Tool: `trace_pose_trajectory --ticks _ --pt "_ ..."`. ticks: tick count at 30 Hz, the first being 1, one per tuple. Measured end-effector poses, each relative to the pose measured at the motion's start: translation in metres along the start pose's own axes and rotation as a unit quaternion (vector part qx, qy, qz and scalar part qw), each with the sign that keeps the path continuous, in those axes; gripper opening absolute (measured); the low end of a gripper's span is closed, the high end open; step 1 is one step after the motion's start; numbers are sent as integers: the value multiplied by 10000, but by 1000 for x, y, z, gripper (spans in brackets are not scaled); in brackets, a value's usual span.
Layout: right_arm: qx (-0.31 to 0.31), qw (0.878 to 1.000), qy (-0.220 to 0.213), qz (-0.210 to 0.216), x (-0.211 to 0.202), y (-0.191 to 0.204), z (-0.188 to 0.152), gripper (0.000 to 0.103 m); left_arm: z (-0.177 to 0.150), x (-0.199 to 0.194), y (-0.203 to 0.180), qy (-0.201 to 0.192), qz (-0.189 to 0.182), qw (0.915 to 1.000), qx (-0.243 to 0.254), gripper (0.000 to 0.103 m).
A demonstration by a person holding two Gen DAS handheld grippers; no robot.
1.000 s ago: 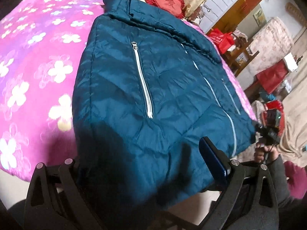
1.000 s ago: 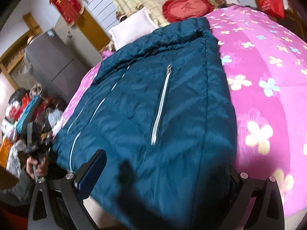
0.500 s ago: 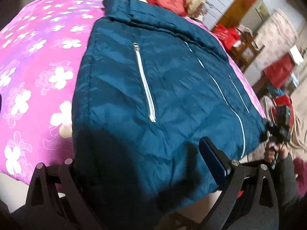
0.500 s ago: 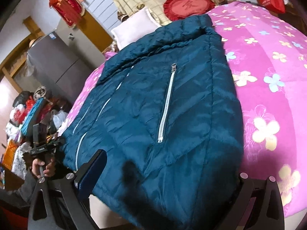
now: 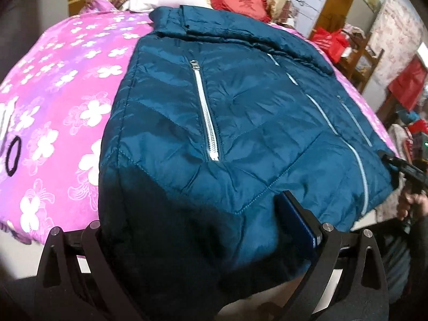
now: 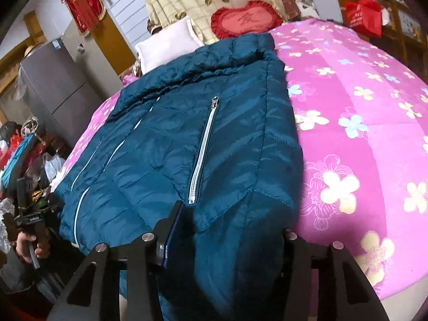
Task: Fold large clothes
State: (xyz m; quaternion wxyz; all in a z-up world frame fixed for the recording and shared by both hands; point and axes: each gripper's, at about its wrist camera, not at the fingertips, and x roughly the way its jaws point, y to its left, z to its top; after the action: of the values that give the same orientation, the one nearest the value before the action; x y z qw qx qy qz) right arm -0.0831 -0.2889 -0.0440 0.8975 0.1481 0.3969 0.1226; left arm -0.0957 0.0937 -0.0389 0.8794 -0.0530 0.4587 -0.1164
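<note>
A teal puffer jacket (image 5: 240, 120) with silver zips lies flat on a pink flowered bed cover (image 5: 53, 107), its hem hanging over the near edge. My left gripper (image 5: 198, 230) stands open, straddling the hem's left corner, and the fabric drapes over its left finger. In the right wrist view, the jaws of my right gripper (image 6: 232, 222) are closing on the right corner of the jacket (image 6: 187, 133). Its blue pad (image 6: 174, 230) presses into bunched fabric, and the other finger is hidden under the cloth. A hand holds the left gripper (image 6: 29, 216) at the far hem corner.
A red heart cushion (image 6: 246, 18) and a white pillow (image 6: 165, 45) lie at the head of the bed. A black hair tie (image 5: 12, 156) rests on the cover. A grey fridge (image 6: 61, 80) and piled bags (image 6: 21, 155) crowd the floor beside the bed.
The right gripper's jaws have narrowed from wide open onto the hem corner. The left gripper has edged in and tilted, so more of the bed's head shows.
</note>
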Motion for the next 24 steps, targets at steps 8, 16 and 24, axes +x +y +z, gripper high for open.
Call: trace_pose_trajectory --ticks 8,16,24 --pt "91 9998 79 136 1 -4 6 52 -3 3 -4 -354 446 9977 -379 99" --pt "-264 9995 149 28 6 11 4 73 -2 5 -8 -325 653 9970 -242 99" --pt "-427 9988 159 -169 8 18 2 74 -3 6 -10 -323 717 9968 -170 99"
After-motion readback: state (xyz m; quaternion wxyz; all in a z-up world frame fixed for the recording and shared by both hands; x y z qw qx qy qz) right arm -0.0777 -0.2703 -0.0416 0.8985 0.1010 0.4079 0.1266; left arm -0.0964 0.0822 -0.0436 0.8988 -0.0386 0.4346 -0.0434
